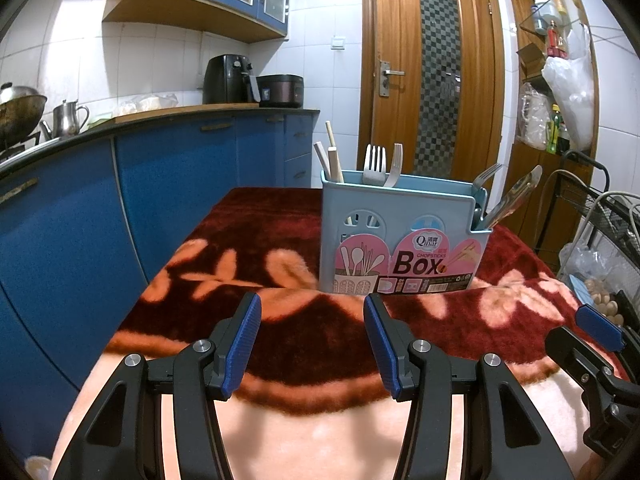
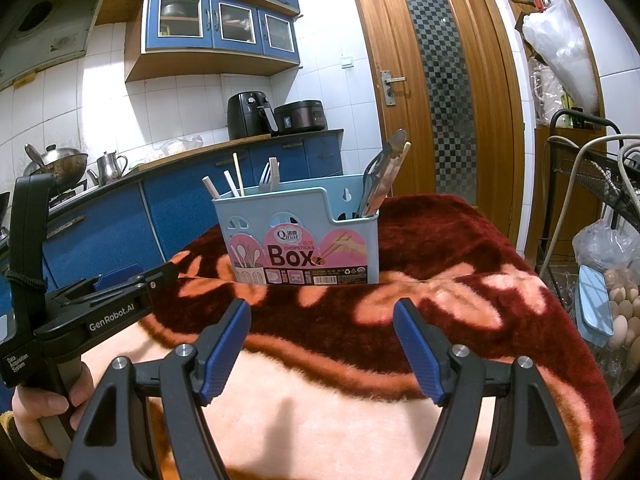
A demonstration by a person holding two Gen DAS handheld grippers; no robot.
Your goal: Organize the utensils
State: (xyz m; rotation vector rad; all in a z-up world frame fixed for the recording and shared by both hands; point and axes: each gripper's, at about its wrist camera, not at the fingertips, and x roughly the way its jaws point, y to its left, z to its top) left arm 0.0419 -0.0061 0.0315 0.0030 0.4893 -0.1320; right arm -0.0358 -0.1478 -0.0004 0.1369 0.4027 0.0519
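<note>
A pale blue chopstick box (image 1: 404,236) (image 2: 298,240) stands upright on a red and pink flowered blanket (image 1: 248,248) (image 2: 460,264). Chopsticks (image 1: 332,156) (image 2: 236,180) stick up from its left compartment, two forks (image 1: 382,166) (image 2: 270,176) from the middle. A fork (image 1: 486,174) and spoons (image 1: 516,196) (image 2: 386,172) lean out of the right side pocket. My left gripper (image 1: 312,344) hovers open over the blanket in front of the box, nothing between its fingers. My right gripper (image 2: 322,348) is open too, empty, a little to the right of the left one.
Blue kitchen cabinets (image 1: 80,208) with a kettle (image 1: 68,120), air fryer (image 1: 228,80) and cooker run along the left. A wooden door (image 1: 432,72) stands behind. A wire cart (image 2: 600,216) with eggs (image 2: 624,304) and bags sits at the right of the blanket. A hand (image 2: 36,412) holds the left gripper's handle.
</note>
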